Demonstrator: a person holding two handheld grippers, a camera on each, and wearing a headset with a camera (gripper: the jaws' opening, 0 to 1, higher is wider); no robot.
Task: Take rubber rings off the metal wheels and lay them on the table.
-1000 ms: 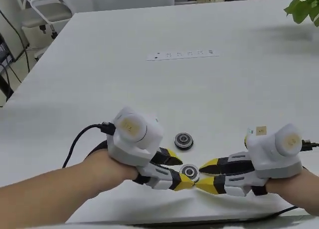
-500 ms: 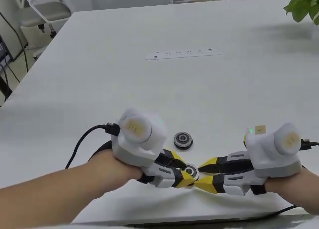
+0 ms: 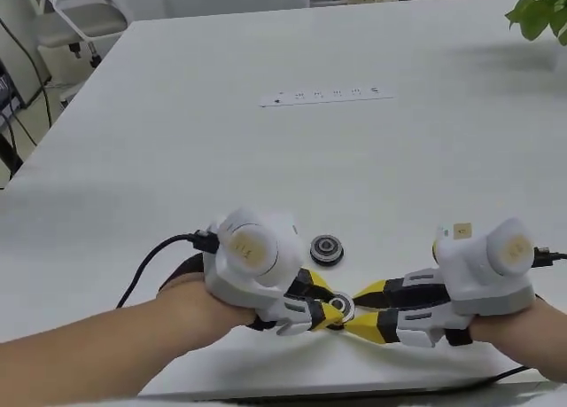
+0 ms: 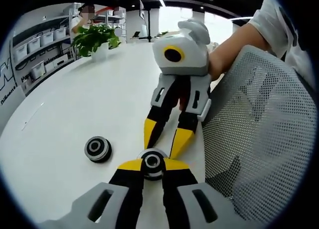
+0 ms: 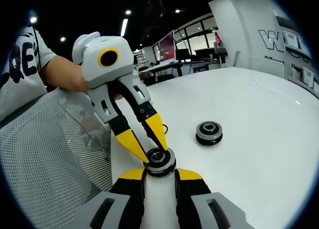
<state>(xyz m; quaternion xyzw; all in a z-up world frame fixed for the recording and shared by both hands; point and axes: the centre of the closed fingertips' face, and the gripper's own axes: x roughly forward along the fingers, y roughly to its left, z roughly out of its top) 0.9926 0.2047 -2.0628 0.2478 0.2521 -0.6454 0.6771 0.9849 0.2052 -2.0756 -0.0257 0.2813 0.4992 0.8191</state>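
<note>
A metal wheel with a black rubber ring [image 3: 339, 308] is held just above the table's near edge, caught between both grippers. My left gripper [image 3: 329, 313] reaches in from the left and is shut on the wheel [image 4: 152, 163]; its yellow tips sit on either side of it. From the right, my right gripper [image 3: 355, 306] meets it, with its tips closed against the same wheel [image 5: 159, 161]. A second wheel [image 3: 326, 249] with its ring on lies flat on the white table [image 3: 266, 159], a little beyond the grippers; it is also seen as the second wheel [image 4: 97, 148] and the second wheel [image 5: 209, 131].
A white power strip [image 3: 326, 96] lies mid-table. A plant [image 3: 540, 12] stands at the far right corner and a chair [image 3: 75, 21] beyond the far left. The left gripper's black cable [image 3: 146, 256] trails over the near edge. A mesh chair back [image 4: 259, 139] is close behind.
My left gripper has rolled and shifted slightly right and down, still on the wheel. The right gripper and the wheel on the table have stayed put.
</note>
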